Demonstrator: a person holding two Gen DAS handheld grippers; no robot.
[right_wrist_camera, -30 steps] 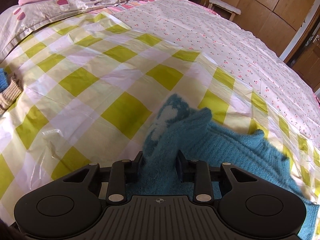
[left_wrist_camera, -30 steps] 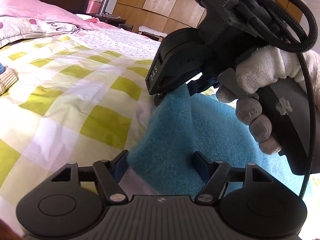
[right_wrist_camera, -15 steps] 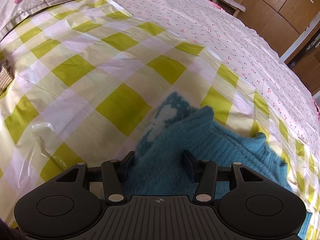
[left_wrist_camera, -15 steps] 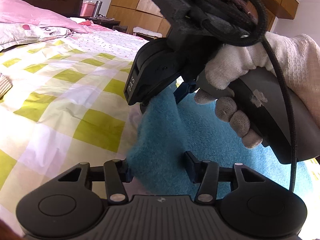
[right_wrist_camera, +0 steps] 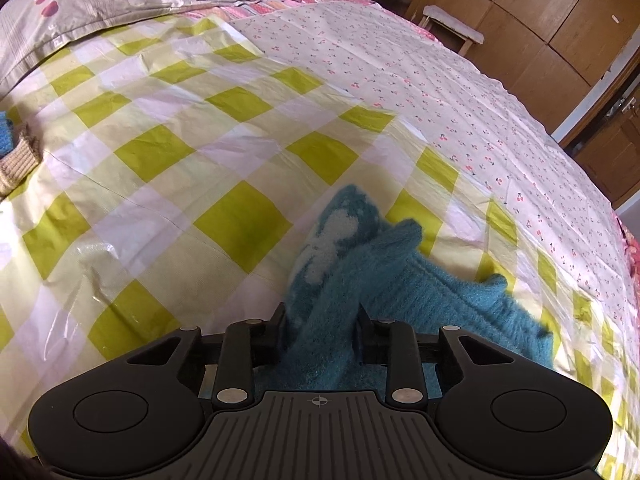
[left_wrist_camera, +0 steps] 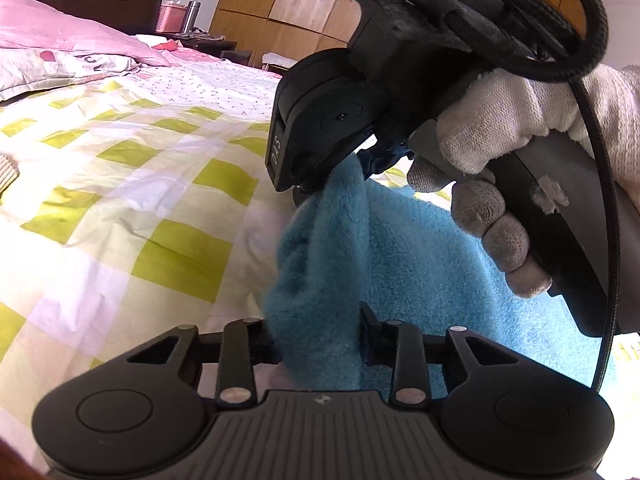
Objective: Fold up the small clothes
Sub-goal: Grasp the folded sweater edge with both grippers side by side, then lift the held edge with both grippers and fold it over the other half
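A fuzzy blue knitted garment point(left_wrist_camera: 420, 248) lies on the bed, and its near edge is pulled up into a bunched ridge. My left gripper point(left_wrist_camera: 320, 340) is closing, with that ridge squeezed between its fingers. In the left wrist view my right gripper point(left_wrist_camera: 340, 178) pinches the same edge a little farther along, held by a hand in a white glove point(left_wrist_camera: 500, 128). In the right wrist view the right gripper point(right_wrist_camera: 320, 332) is closing on a thick fold of the garment point(right_wrist_camera: 420, 292). A pale patch point(right_wrist_camera: 332, 236) shows on the cloth just ahead of it.
The garment rests on a yellow-green checked sheet point(right_wrist_camera: 200, 152), with a floral sheet point(right_wrist_camera: 400, 80) beyond it. Pillows point(right_wrist_camera: 120, 4) lie at the head of the bed. A beige knitted item point(right_wrist_camera: 20, 156) sits at the left edge. A stool point(right_wrist_camera: 452, 24) stands in front of wooden wardrobes point(right_wrist_camera: 540, 8) behind the bed.
The left jaws narrowed steadily onto the blue edge. The right jaws widened, then closed on the fold again. The edge between the grippers rose from flat into a bunched ridge.
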